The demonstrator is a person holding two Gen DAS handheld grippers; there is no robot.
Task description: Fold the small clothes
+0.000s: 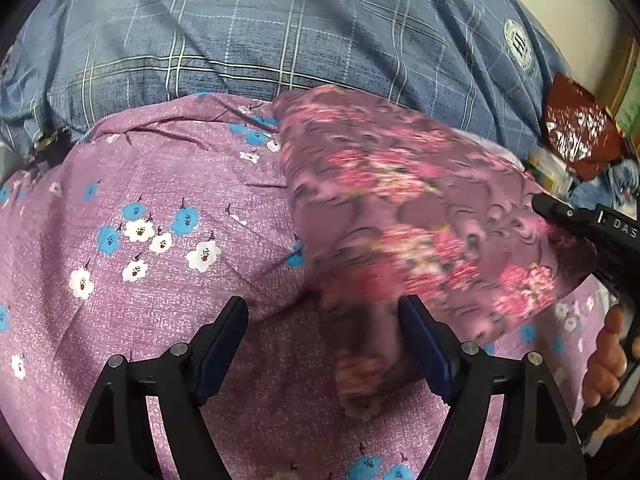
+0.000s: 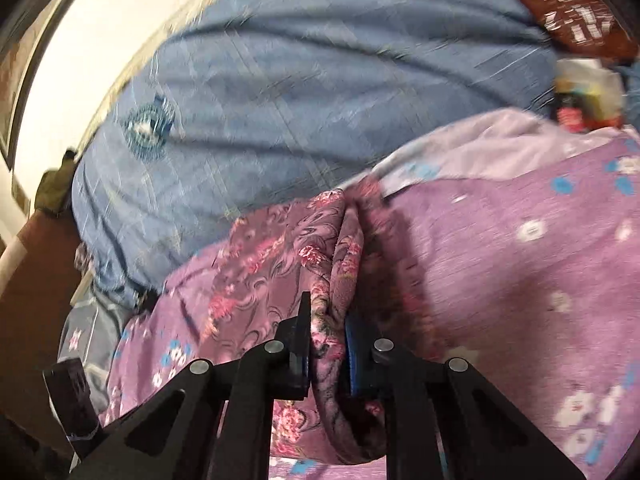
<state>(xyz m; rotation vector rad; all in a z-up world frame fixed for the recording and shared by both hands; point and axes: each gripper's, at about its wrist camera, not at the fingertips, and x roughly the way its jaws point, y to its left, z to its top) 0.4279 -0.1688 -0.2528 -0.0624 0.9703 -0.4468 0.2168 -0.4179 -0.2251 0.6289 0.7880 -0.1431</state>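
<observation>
From the left wrist camera, the left tool (image 1: 322, 344) hangs with its two black fingers spread wide over a purple bedsheet (image 1: 160, 280) printed with blue and white blossoms. Nothing is pressed between them; a blurred lower edge of the small floral garment (image 1: 400, 200) hangs into the gap without either blue pad touching it. The garment, mauve with pink flower clusters, is lifted off the sheet and stretches up toward the right, where the right tool (image 1: 560, 210) holds its far end. A person's hand (image 1: 608, 360) grips that tool's handle at the right edge. Behind the sheet lies a blue checked quilt (image 1: 280, 40) bearing a round white emblem, and a dark red printed cloth (image 1: 580, 132) sits at the far right.

From the right wrist camera, the right tool (image 2: 326, 344) has its fingers pressed together on a bunched fold of the floral garment (image 2: 280, 248), which runs up between the pads and drapes down below them. The rest of the garment spreads to the left above the purple bedsheet (image 2: 520, 260). The blue checked quilt (image 2: 320, 80) fills the upper part of the view, blurred, with the dark red printed cloth (image 2: 576, 8) at the upper right. A black piece of the left tool (image 2: 72, 396) shows at the lower left.
</observation>
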